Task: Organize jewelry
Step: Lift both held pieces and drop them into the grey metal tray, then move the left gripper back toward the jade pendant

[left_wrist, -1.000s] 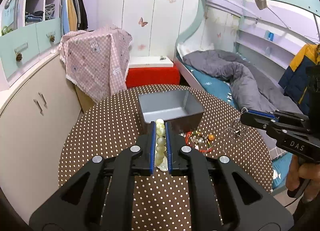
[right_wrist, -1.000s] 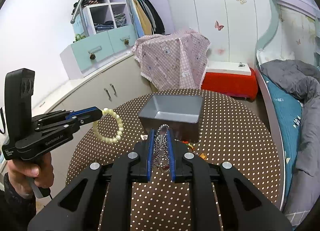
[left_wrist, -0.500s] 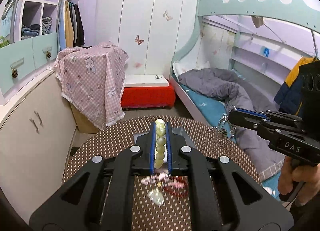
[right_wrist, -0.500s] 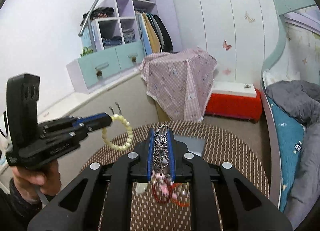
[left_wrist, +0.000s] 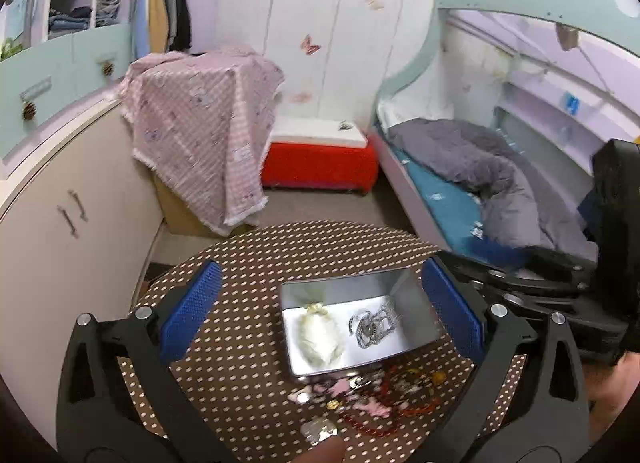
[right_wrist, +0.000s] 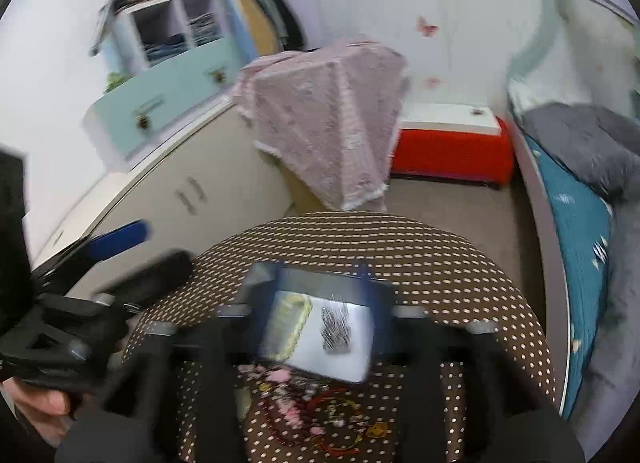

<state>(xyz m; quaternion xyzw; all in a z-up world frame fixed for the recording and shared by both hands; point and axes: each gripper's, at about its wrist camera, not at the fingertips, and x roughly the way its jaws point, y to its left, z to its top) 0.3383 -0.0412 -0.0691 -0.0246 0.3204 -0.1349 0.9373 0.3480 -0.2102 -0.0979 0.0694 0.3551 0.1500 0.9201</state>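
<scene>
An open grey tin box sits on the round brown dotted table. Inside it lie a pale bead bracelet and a silver chain. My left gripper hangs above the box with its jaws opening wide, and nothing is pressed between the blue pads. In the blurred right wrist view, my right gripper is also over the box. Its jaws are opening, clear of the bracelet and chain below. A pile of loose jewelry lies just in front of the box.
A cream cabinet curves along the left. A pink checked cloth covers something behind the table, beside a red box. A bed with a grey duvet is on the right. A person's hand holds the left gripper.
Both grippers moved forward over the tin box and went from shut to open. The bead bracelet left the left jaws and the silver chain left the right jaws; both now lie in the box.
</scene>
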